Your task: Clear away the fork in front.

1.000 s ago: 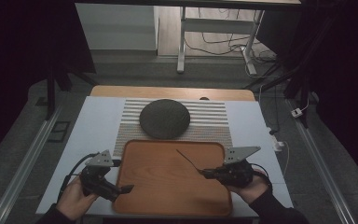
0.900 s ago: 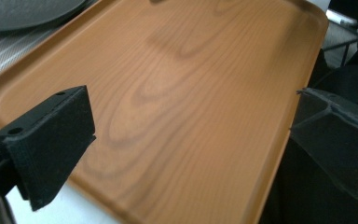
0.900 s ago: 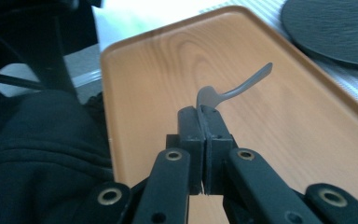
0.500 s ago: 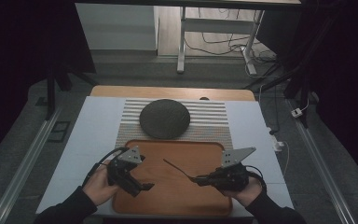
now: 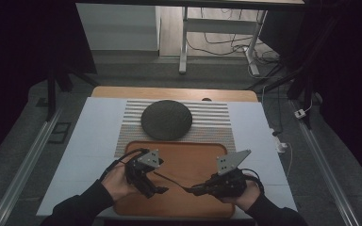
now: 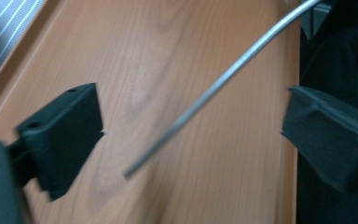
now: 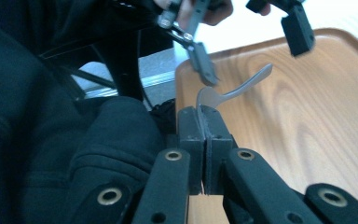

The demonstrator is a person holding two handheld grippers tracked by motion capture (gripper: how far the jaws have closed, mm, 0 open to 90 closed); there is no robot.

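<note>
While we find no writing to read anywhere, we see the right gripper (image 7: 204, 140) clamped tight on a thin metal utensil (image 7: 235, 88) over the wooden tray (image 5: 193, 162), its handle reaching toward the left gripper (image 6: 191, 135), whose jaws stand wide apart around the handle tip without touching it. From the high view we also get a dark round mat (image 5: 166, 119) on the striped placemat (image 5: 212, 120) behind the tray.
</note>
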